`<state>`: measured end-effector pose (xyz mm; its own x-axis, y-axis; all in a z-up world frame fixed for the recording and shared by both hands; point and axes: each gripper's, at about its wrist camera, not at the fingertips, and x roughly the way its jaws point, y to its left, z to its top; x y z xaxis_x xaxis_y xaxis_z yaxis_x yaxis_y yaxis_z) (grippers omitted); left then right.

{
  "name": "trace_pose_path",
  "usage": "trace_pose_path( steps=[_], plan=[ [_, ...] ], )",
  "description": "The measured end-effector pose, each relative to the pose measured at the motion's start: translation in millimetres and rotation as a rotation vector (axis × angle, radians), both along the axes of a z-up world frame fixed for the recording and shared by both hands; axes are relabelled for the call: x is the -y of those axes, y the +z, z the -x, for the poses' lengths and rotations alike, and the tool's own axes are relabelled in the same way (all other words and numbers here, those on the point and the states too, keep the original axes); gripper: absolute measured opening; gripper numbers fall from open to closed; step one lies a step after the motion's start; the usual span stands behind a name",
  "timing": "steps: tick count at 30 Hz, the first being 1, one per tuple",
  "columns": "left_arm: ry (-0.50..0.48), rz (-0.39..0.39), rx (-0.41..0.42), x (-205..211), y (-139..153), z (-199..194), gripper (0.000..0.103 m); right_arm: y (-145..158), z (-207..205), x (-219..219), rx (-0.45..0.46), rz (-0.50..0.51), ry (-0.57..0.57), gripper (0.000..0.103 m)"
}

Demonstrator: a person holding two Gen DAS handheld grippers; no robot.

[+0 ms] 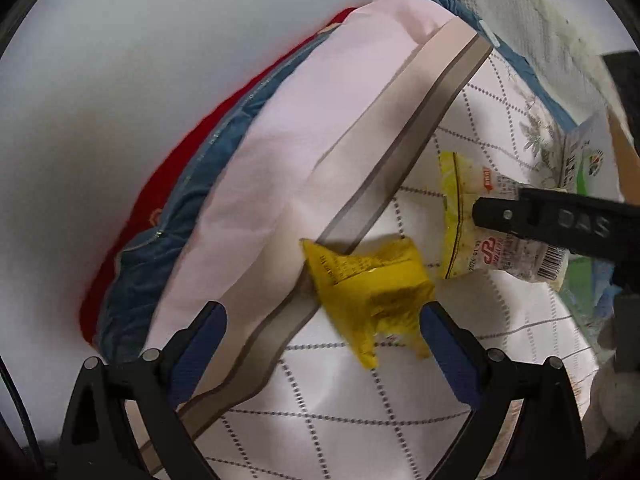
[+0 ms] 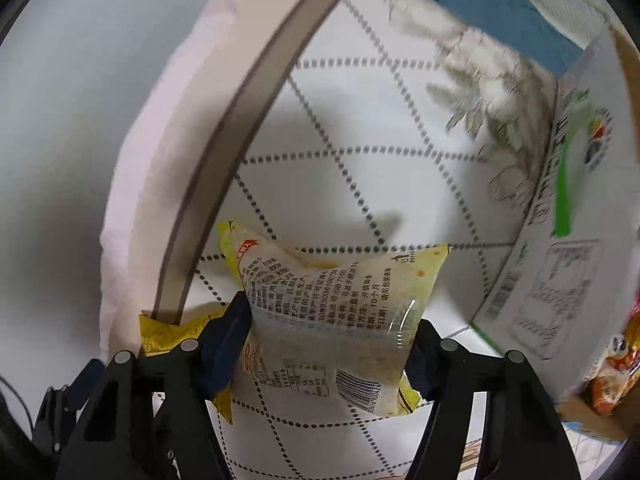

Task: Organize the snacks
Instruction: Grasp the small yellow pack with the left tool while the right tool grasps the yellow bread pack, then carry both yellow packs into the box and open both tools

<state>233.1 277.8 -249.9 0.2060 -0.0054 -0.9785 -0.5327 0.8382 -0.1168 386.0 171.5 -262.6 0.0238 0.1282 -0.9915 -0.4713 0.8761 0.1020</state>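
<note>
Two close downward wrist views, seemingly sharing quilted bedding, both snack packets

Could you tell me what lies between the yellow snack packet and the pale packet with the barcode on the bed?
In the left wrist view, only bare quilted bedspread separates the yellow snack packet from the pale packet; nothing else lies there.

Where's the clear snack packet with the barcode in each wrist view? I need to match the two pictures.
Left wrist view: clear snack packet at right of centre, lying on the quilted sheet, the right gripper reaching over it.
Right wrist view: the packet at lower centre, between the right gripper's fingers.
Shared landmark: the yellow packet against the brown-striped pillow edge.
</note>
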Motion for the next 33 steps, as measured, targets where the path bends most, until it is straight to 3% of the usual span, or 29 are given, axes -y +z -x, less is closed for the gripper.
trace_pose_path(
  steps=[6,8,9,10,17,23,29,33],
  plan=[
    [-0.024,0.079,-0.029,2,-20,-26,0.099,36,-2,13,0.032,-0.065,-0.007,0.069],
    [-0.040,0.086,-0.023,7,-24,-34,0.089,46,-2,17,0.042,-0.079,-0.006,0.069],
    [-0.045,0.081,-0.026,8,-26,-35,0.065,49,-3,19,0.039,-0.088,-0.009,0.069],
    [-0.055,0.086,-0.038,10,-29,-37,0.060,54,-3,23,0.036,-0.100,-0.015,0.069],
    [-0.076,0.058,-0.009,20,-20,-24,0.052,86,-1,59,0.031,-0.198,-0.059,0.069],
    [-0.106,0.023,0.096,36,34,-12,0.051,108,10,73,0.052,-0.307,-0.112,0.069],
    [-0.218,0.039,0.238,74,107,-41,0.051,157,9,144,0.124,-0.369,-0.188,0.069],
    [-0.337,0.074,0.303,111,147,-85,0.051,184,-6,208,0.183,-0.370,-0.283,0.069]
  ],
)
